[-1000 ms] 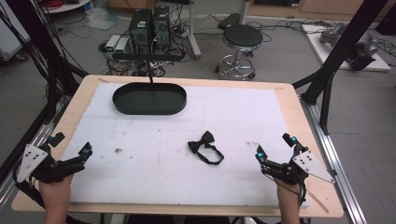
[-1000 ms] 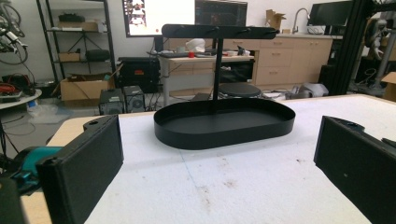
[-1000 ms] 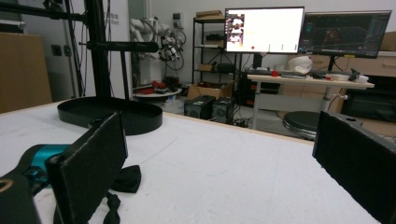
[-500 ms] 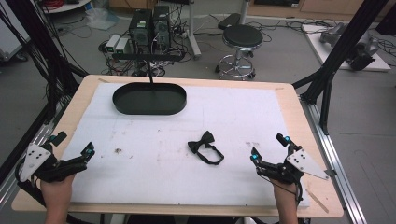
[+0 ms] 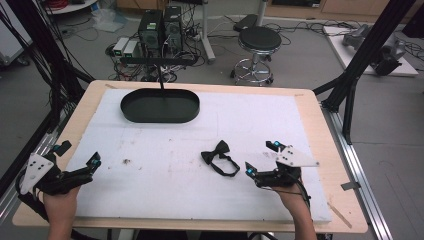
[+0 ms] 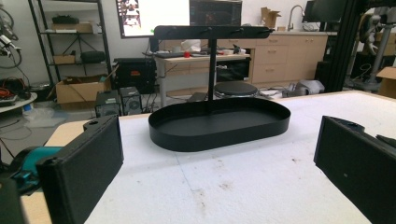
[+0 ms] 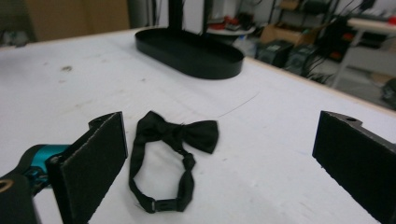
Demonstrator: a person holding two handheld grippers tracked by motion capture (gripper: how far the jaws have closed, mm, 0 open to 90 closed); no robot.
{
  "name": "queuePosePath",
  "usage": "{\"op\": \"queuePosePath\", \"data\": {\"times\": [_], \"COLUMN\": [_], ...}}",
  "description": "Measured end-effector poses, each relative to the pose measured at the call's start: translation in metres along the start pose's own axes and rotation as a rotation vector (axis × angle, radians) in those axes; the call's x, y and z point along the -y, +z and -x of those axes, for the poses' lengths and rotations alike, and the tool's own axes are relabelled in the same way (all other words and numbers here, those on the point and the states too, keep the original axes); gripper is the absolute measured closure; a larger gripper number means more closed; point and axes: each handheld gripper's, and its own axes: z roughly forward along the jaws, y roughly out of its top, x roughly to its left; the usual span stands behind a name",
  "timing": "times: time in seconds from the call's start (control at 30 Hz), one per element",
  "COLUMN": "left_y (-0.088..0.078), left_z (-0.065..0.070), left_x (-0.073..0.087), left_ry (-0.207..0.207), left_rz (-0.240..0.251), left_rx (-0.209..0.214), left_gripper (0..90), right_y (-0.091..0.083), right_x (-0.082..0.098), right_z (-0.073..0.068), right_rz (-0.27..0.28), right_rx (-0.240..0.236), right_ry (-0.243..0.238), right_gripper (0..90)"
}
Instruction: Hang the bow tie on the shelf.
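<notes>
Bow tie (image 5: 220, 156) lying flat (strap looped nearside)

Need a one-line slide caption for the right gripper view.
Open right gripper facing a black bow tie lying flat on the white table, black oval tray behind.

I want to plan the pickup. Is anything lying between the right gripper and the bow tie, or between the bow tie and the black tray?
Nothing visible. The right gripper, fingers open, faces the bow tie across bare white mat. Between the bow tie and the black oval tray only stained mat shows; the tray's post stands at its far side.
</notes>
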Motion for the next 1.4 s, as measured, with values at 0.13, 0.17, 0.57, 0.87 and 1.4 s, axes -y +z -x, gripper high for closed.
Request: {"op": "queuePosePath", "data": {"times": [0.13, 0.17, 0.57, 0.87, 1.4], "left_y": [0.000, 0.000, 0.000, -0.001, -0.001], "left_z": [0.000, 0.000, -0.002, -0.004, -0.006], "left_x": [0.000, 0.000, 0.001, 0.002, 0.003], "left_ry": [-0.004, -0.004, -0.010, -0.017, -0.025], "left_rz": [0.001, 0.001, -0.004, -0.004, -0.006], "left_rx": [-0.002, -0.002, -0.003, -0.009, -0.009], "left_gripper": [1.8, 1.8, 1.8, 1.8, 1.8], "right_y": [0.021, 0.025, 0.076, 0.102, 0.111], "right_x": [-0.006, -0.008, -0.003, 0.006, 0.010], "right_z": [0.000, -0.001, -0.009, -0.020, -0.027], "right_rz": [-0.089, -0.113, -0.277, -0.380, -0.451], "right_rx": [-0.043, -0.047, -0.045, -0.056, -0.057], "right_ry": [0.007, 0.015, -0.001, -0.063, -0.113], "right_gripper": [2.4, 2.5, 6.4, 23.3, 65.6]}}
